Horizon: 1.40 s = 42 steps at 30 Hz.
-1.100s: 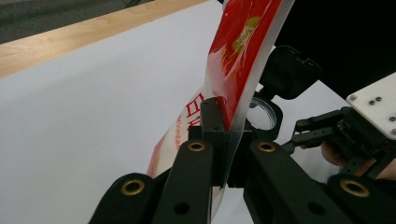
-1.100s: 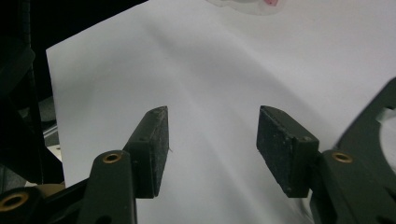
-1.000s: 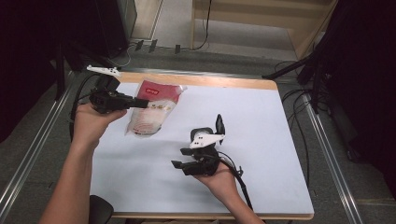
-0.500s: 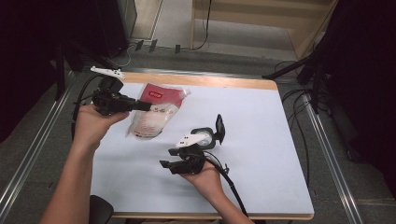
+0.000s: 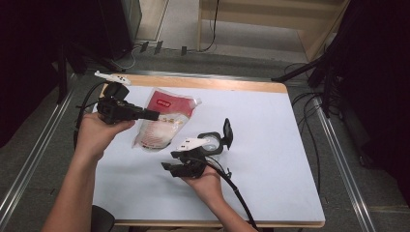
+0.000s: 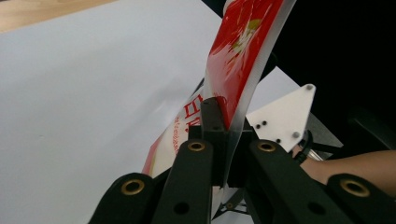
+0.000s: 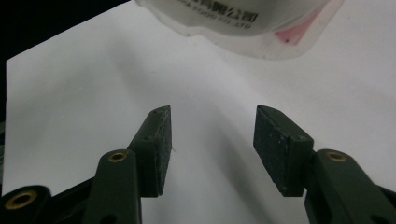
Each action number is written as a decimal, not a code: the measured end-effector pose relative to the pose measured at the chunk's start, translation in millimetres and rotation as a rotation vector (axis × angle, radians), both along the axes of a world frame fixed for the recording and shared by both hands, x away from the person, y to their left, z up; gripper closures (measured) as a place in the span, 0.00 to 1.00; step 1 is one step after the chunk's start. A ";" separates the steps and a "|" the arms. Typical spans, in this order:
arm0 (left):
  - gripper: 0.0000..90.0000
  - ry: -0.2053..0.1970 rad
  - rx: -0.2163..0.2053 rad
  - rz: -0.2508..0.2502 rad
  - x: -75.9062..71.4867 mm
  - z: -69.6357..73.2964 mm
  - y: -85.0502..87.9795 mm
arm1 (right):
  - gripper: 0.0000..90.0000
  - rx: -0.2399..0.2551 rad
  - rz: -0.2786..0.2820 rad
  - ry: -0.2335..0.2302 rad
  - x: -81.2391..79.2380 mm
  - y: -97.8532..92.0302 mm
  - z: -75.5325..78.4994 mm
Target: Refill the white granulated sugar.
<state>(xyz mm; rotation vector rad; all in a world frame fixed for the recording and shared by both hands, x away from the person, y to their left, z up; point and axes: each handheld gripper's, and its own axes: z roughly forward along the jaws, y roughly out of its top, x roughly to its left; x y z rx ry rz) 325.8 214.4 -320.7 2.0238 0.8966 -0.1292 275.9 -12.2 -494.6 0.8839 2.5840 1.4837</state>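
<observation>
Left gripper (image 5: 151, 115): jaws pressed together on the pouch's (image 5: 162, 123) left edge, near the red top; in the left gripper view the red film (image 6: 243, 51) stands up out of the clamp.
Right gripper (image 5: 169, 166): jaws spread with nothing between them, pads (image 7: 156, 140) hovering over bare tabletop, aimed at the pouch's lower end (image 7: 243, 23).
Pouch: lies in the far-left part of the tabletop (image 5: 270, 140), red top toward the far edge, pale clear bottom toward the near side, a corner of the top pointing right.
Step in hand: as I read it, the right gripper is coming in for a second hold on the bottom seal while the left one steadies the top.
Doing it well: bring the pads level with the flat seal, slide one under and one over, and close on film alone, not on the bulging contents. Keep the left pinch firm so the pouch does not skid away from the approach.
Risk: the film looks slick; a shallow bite on the corner would likely slip.
Edges: the pouch sits fairly near the far and left edges, so pulling toward the middle is safer than pushing outward.
Open room: the whole right half and the near strip of the tabletop are bare, good space to lift, turn or lay the pouch down.
Cable (image 5: 237, 193): trails off the near edge, behind the right hand (image 5: 205, 181), out of the way.
</observation>
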 end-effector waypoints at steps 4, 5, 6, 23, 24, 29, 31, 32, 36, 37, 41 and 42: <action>1.00 0.033 -0.012 -0.022 -4.1 2.2 -7.2 | 0.53 -0.002 -0.021 -0.017 1.9 2.6 -3.8; 1.00 0.053 -0.025 -0.023 -5.2 3.0 -9.3 | 0.54 0.002 -0.024 -0.021 2.4 3.1 -4.5; 1.00 0.073 -0.034 -0.030 -5.8 4.3 -11.0 | 0.54 0.011 -0.032 -0.026 3.3 3.8 -6.0; 1.00 0.134 -0.092 -0.046 -1.1 -3.6 -14.3 | 0.62 0.106 -0.120 -0.176 0.0 2.6 -5.8; 1.00 0.120 -0.082 -0.053 -1.0 -3.8 -16.0 | 0.63 0.107 -0.113 -0.174 -1.6 2.4 -5.3; 0.96 -0.025 -0.013 -0.068 -2.2 -7.9 -24.2 | 0.67 0.120 -0.057 -0.113 -8.4 2.4 -3.8; 0.94 -0.058 0.011 -0.076 -2.7 -10.0 -26.2 | 0.67 0.121 -0.050 -0.110 -9.3 2.4 -3.6; 0.92 -0.084 0.026 -0.073 -3.2 -11.5 -27.5 | 0.68 0.117 -0.042 -0.111 -11.3 2.6 -3.1; 0.96 -0.089 -0.034 -0.127 0.0 -19.5 -29.3 | 0.68 0.121 -0.027 -0.088 -12.4 1.0 -2.5; 0.97 -0.085 -0.053 -0.138 1.3 -21.9 -29.8 | 0.68 0.121 -0.024 -0.081 -12.5 0.6 -2.2; 0.96 -0.105 -0.050 -0.155 1.6 -25.5 -31.9 | 0.69 0.120 -0.015 -0.074 -13.6 1.0 -2.0; 0.95 -0.123 -0.050 -0.165 1.1 -27.5 -32.9 | 0.70 0.122 -0.011 -0.069 -14.2 1.3 -2.0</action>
